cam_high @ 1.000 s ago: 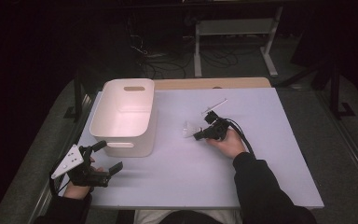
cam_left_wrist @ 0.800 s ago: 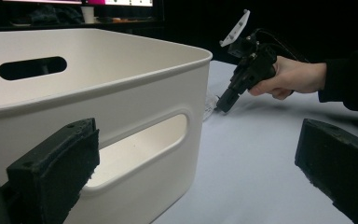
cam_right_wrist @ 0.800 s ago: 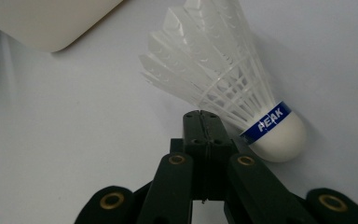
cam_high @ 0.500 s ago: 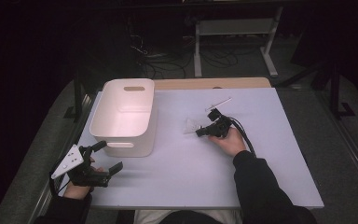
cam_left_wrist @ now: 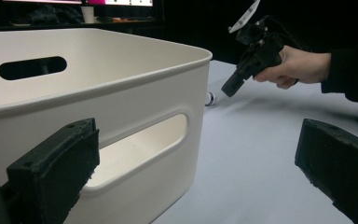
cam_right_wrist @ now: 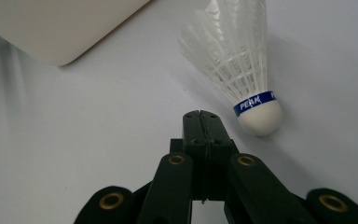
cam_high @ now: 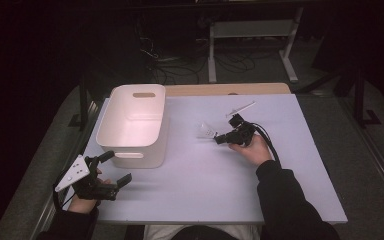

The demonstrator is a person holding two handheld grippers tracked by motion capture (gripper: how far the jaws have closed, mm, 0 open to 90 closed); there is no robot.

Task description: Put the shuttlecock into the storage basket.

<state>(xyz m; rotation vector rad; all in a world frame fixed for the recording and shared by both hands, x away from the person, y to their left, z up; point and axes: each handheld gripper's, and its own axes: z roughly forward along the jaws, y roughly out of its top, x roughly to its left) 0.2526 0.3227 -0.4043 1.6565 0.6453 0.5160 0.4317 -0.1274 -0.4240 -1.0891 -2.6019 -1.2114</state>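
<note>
**White shuttlecock lies loose beside my closed right gripper**

White feathers and a rounded cork tip mark the shuttlecock (cam_right_wrist: 242, 70), which lies on its side on the pale table sheet (cam_high: 290, 165), cork end toward my right tool and skirt fanning away from it. A blue band with lettering circles it just above the cork. From the right gripper view I see my right gripper (cam_right_wrist: 204, 122) with its two black jaws pressed flat together, nothing between them. Their tip sits just beside the cork, a little to its left, and I judge them apart from it, though the angle is steep and I cannot rule out a light touch.

From the high view the shuttlecock (cam_high: 206, 131) rests near the middle of the sheet, between the white bin (cam_high: 132, 125) and my right gripper (cam_high: 221, 138), closer to the gripper. The bin stands upright at the left part of the sheet, with a handle slot in each end wall.

My left gripper (cam_high: 116, 169) hovers at the near left corner of the table, just in front of the bin's near wall. In the left gripper view its jaws stand wide apart, holding nothing, with the bin's (cam_left_wrist: 121, 93) slotted wall close ahead and the right hand (cam_left_wrist: 296, 65) with its tool farther off across the sheet.
</note>
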